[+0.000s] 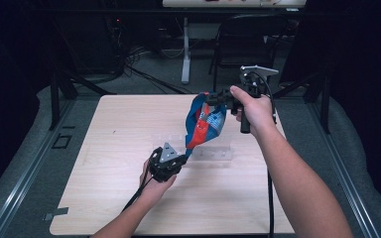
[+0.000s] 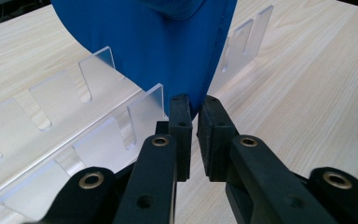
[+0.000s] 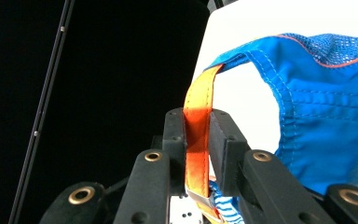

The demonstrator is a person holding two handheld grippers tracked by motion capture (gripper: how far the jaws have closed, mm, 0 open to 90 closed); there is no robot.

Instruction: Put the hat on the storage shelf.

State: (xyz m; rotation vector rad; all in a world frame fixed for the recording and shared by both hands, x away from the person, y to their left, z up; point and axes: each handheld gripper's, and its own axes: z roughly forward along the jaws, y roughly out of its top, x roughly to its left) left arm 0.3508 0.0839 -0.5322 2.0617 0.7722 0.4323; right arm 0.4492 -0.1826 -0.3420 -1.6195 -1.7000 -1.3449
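- The lower edge of a blue fabric (image 2: 158, 51) is pinched between the left gripper's (image 2: 193, 114) black jaws.
- A clear acrylic rack (image 2: 98, 70) is seen behind, on a wooden table (image 2: 307, 93).

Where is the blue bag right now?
The blue bag hangs above the table's middle, stretched between the right gripper on its orange strap and the left gripper.

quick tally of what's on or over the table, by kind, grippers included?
Black two-jaw grippers: 2, left and right, each shut on the bag
Blue fabric bag with orange strap and red panel: 1, held above the table
Clear acrylic slotted rack: 1, on the light wooden table
Total: 4
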